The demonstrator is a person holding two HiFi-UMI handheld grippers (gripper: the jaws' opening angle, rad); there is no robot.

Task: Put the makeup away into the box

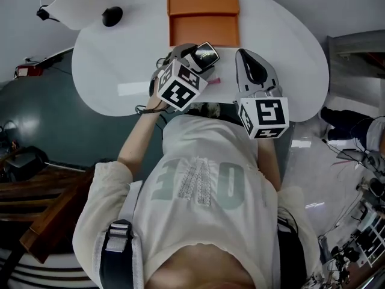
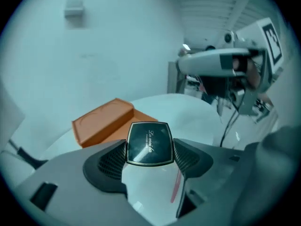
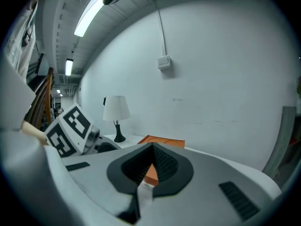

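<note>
compact (image 2: 149, 144), one, black, pinched by left gripper (image 1: 195, 56); right gripper (image 3: 149, 167) pressed together, empty; one orange box (image 1: 203, 14) top centre; one pink stick (image 2: 176, 188) mid-frame.

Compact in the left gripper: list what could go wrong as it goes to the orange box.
1. The left gripper pinches the glossy compact only by two side edges near the tips of its jaws; it may pivot or slip out before reaching the orange box.
2. A pink stick lies on the white table just under that gripper; a low move could knock it away.
</note>
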